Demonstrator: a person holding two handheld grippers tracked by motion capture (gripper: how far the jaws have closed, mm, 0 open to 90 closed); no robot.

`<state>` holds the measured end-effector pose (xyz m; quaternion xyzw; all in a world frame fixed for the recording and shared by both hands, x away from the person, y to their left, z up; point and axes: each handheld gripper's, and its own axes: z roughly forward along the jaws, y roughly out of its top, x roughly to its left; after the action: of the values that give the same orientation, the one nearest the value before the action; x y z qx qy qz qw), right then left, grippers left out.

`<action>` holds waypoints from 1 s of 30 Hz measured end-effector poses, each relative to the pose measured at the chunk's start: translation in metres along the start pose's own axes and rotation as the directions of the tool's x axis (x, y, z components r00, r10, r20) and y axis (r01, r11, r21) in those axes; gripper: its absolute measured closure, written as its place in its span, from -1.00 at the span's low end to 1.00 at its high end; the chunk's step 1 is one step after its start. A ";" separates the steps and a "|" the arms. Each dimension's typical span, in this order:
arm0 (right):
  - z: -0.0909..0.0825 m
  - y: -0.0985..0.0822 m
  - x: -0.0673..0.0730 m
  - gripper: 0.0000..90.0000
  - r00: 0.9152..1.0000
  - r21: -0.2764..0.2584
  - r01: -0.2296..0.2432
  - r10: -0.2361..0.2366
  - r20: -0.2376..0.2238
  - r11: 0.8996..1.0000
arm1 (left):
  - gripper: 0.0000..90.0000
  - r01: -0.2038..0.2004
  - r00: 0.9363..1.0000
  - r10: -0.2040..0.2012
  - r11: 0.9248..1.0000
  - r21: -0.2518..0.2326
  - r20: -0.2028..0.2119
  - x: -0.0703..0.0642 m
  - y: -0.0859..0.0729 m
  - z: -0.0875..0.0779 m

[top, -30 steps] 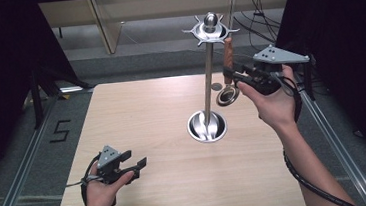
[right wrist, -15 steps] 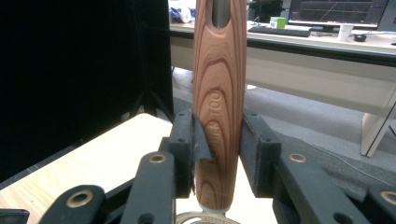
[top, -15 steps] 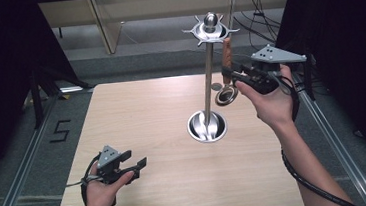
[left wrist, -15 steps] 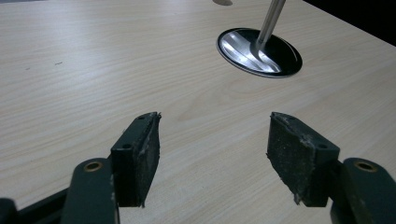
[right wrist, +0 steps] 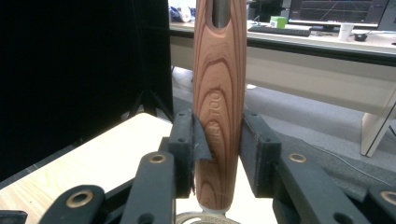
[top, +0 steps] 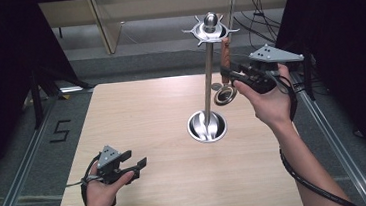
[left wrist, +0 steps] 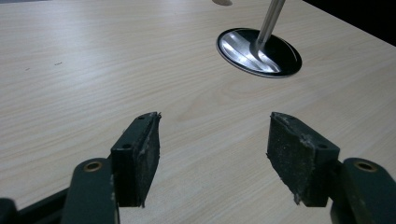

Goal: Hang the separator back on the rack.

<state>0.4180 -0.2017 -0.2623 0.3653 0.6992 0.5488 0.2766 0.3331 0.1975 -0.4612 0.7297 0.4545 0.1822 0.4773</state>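
The right gripper (top: 229, 74) is clamped on the upright wooden handle (right wrist: 219, 93) of a utensil, held right of the steel stand (top: 208, 65). The left gripper (top: 135, 165) rests near-left, jaws apart with nothing between.

High cam sits above my side of the table (top: 138, 127), looks fwd and down, quite far, so it takes the whole top, my both forearms and the metal stand (top: 208, 70). Cam on my left gripper (top: 126, 167) is low, very near the wood, looks along its two jaws across the table (left wrist: 93, 60) to the stand's round base (left wrist: 259, 52), the same base (top: 207, 126) the high cam sees. Cam on my right gripper (top: 232, 76) is lifted higher and looks almost level, away from me, very close on the wooden handle (right wrist: 219, 93) between its jaws, w/ desks and monitors of the room behind; the high cam shows this handle (top: 224, 54) too, beside the stand.
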 end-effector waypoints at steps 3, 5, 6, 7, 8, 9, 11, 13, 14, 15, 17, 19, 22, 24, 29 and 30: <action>0.000 0.000 0.001 0.53 1.000 -0.001 -0.003 0.003 0.006 1.000 | -0.24 0.000 1.000 0.000 1.000 -0.001 -0.001 0.000 0.000 0.000; 0.001 0.001 0.000 0.53 1.000 0.000 0.001 -0.001 0.002 1.000 | -0.24 -0.006 1.000 0.006 1.000 0.002 0.002 0.001 0.000 0.000; 0.001 0.001 0.001 0.53 1.000 0.006 -0.008 0.008 -0.001 1.000 | -0.24 -0.005 1.000 0.005 1.000 0.004 0.001 0.000 0.000 0.000; 0.001 0.001 0.000 0.53 1.000 0.005 -0.005 0.005 0.001 1.000 | -0.24 -0.006 1.000 0.006 1.000 0.005 -0.002 0.000 0.000 0.000; 0.001 0.001 0.000 0.53 1.000 0.005 -0.004 0.004 0.004 1.000 | -0.24 -0.004 1.000 0.004 1.000 0.004 -0.001 0.000 0.000 0.000; 0.001 0.001 0.001 0.53 1.000 0.005 -0.008 0.008 0.002 1.000 | -0.24 -0.004 1.000 0.004 1.000 0.003 -0.001 0.000 0.000 0.000; 0.002 0.001 0.001 0.53 1.000 0.004 -0.017 0.017 0.001 1.000 | -0.24 -0.005 1.000 0.005 1.000 0.004 -0.001 0.000 0.000 0.000; 0.002 0.001 0.002 0.53 1.000 0.009 -0.029 0.029 0.006 1.000 | -0.24 -0.006 1.000 0.006 1.000 0.005 -0.001 0.000 0.000 0.000; 0.002 0.001 0.001 0.53 1.000 0.008 -0.028 0.028 0.005 1.000 | -0.24 -0.005 1.000 0.005 1.000 0.004 -0.001 0.000 0.000 0.000; 0.003 0.001 0.000 0.53 1.000 -0.001 -0.014 0.014 0.004 1.000 | -0.24 -0.005 1.000 0.005 1.000 0.004 -0.001 0.000 0.000 0.000; 0.004 0.001 -0.001 0.53 1.000 -0.004 -0.006 0.006 0.004 1.000 | -0.24 -0.004 1.000 0.004 1.000 0.004 -0.001 0.000 0.000 0.000; 0.004 0.000 0.001 0.53 1.000 0.009 -0.020 0.020 0.005 1.000 | -0.24 -0.004 1.000 0.004 1.000 0.005 -0.001 0.000 0.000 0.000; 0.005 0.000 0.000 0.53 1.000 0.004 -0.013 0.013 0.001 1.000 | -0.24 -0.012 1.000 0.012 1.000 0.006 0.000 0.000 0.000 0.000; 0.005 0.000 0.000 0.53 1.000 0.003 -0.012 0.012 -0.002 1.000 | -0.24 -0.004 1.000 0.004 1.000 0.005 -0.001 0.000 0.000 0.000; 0.005 -0.001 0.000 0.53 1.000 0.012 -0.021 0.021 0.000 1.000 | -0.24 -0.017 1.000 0.017 1.000 0.006 0.001 0.000 0.000 0.000; 0.005 -0.001 0.001 0.53 1.000 0.018 -0.028 0.028 0.000 0.999 | -0.24 -0.016 1.000 0.016 1.000 0.006 0.001 0.000 0.000 0.000</action>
<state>0.4210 -0.1981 -0.2649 0.3775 0.6991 0.5461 0.2656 0.3335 0.1977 -0.4613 0.7348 0.4489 0.1841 0.4740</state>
